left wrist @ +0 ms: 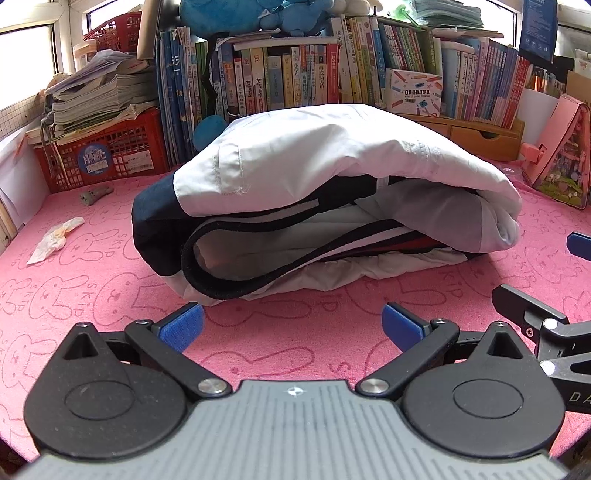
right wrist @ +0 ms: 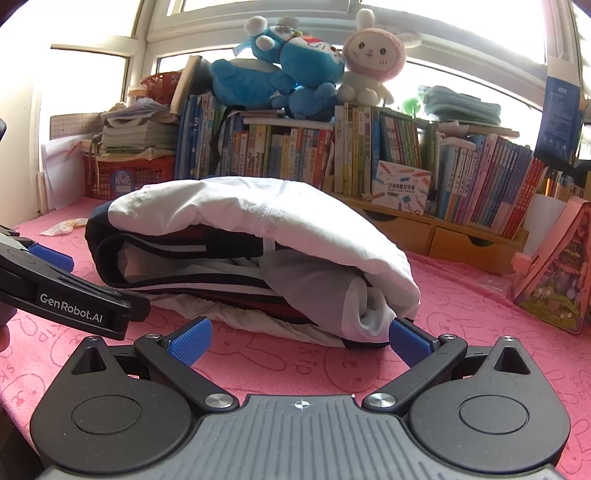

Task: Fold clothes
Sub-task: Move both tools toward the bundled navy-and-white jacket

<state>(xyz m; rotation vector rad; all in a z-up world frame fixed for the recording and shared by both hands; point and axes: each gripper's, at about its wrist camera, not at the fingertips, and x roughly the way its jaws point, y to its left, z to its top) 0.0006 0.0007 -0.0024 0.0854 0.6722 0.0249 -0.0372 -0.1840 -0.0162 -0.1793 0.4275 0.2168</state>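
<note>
We get two low fisheye views just above the pink mat (left wrist: pixel 92 295), both facing the bookshelf (left wrist: pixel 295 70) under the window. Left wrist view sits close before the folded jacket (left wrist: pixel 314 173); right wrist view sits just rightward, equally close. Both share jacket, mat, books, red basket (left wrist: pixel 107 147).

Bright daylight through the blown-out windows (right wrist: pixel 461 33) behind; sharp focus; fisheye bending and dark corners at edges.
</note>
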